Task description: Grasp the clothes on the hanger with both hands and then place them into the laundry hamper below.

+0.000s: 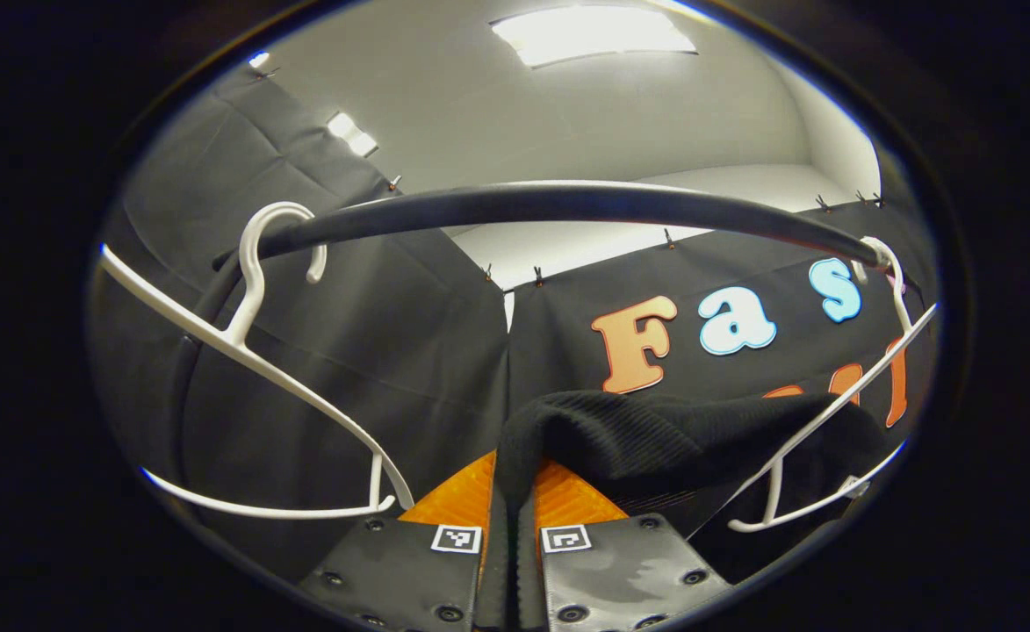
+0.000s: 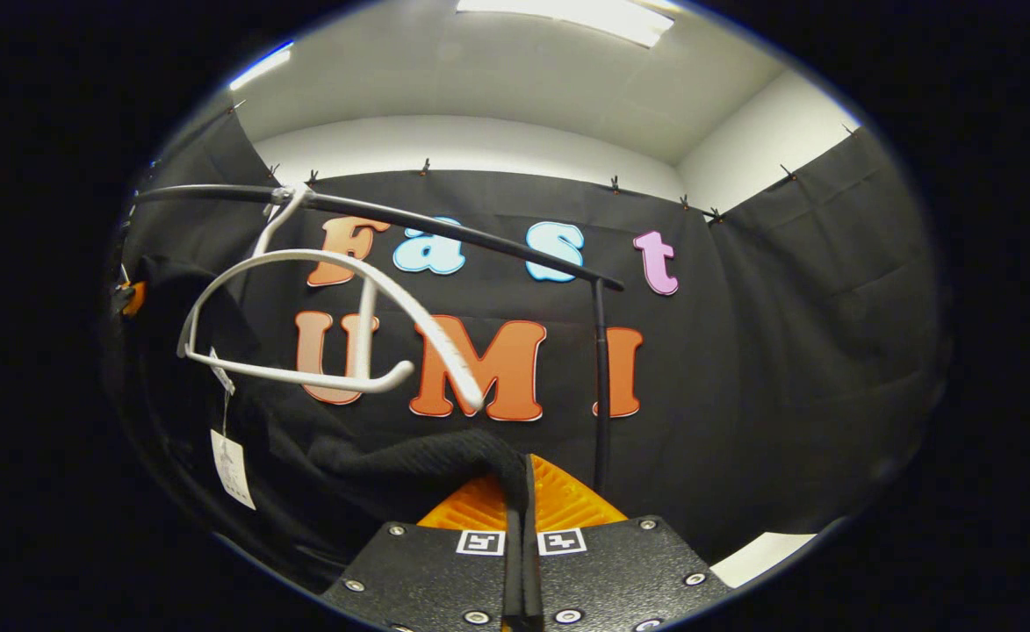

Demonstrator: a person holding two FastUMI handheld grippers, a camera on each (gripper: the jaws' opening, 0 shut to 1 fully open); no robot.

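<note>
A black knit garment [image 1: 655,434] drapes from between my left gripper's [image 1: 512,518] fingers toward a white hanger [image 1: 839,412] at the right of the left gripper view. The left gripper is shut on a fold of that cloth. In the right gripper view the same black garment [image 2: 409,461] runs from my right gripper [image 2: 522,518] leftward under a white hanger [image 2: 321,325] that hangs from the black rail [image 2: 444,230]. The right gripper is shut on the garment's edge. A white tag [image 2: 232,470] dangles from the garment at the left.
A second, bare white hanger [image 1: 260,351] hangs on the curved black rail [image 1: 567,206] at the left of the left gripper view. The rail's upright post [image 2: 601,386] stands just behind my right gripper. A pale patch of floor [image 2: 765,553] shows at lower right.
</note>
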